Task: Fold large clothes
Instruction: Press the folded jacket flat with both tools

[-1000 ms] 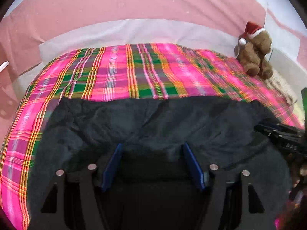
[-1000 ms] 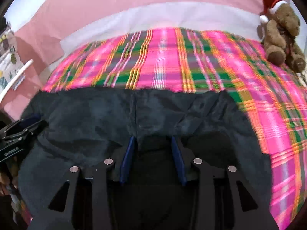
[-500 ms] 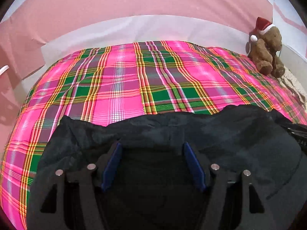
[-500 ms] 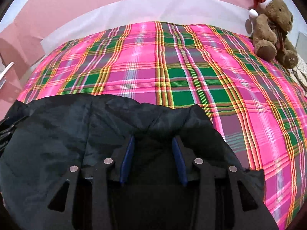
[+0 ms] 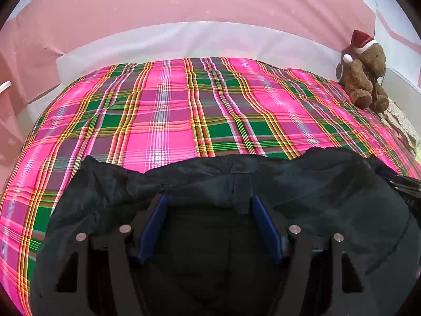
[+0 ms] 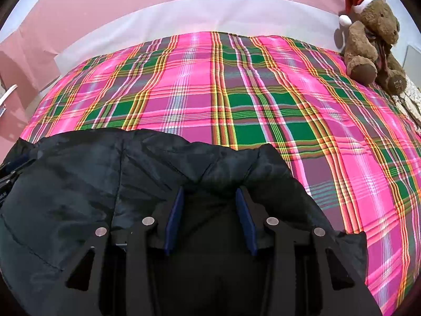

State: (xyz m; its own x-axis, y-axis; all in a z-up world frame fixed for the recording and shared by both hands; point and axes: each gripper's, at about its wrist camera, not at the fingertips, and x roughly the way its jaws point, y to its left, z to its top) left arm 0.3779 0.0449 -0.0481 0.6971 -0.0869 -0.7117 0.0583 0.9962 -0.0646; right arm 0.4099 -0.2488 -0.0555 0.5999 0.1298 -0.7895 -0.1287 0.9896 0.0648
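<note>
Left gripper and right gripper: fingers clamped on bunched folds of the dark jacket. Jacket lies on the bed's plaid cover, spreading beneath and beyond both fingers.

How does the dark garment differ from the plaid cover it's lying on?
The dark garment is one plain, near-black colour, while the plaid cover is bright pink with green and yellow checks. The garment is rumpled and bunched where both grippers reach into it; the cover lies spread flat and mostly smooth. The garment takes up only the near side, whereas the cover runs on to the teddy bear at the far corner. Both are soft fabric.
</note>
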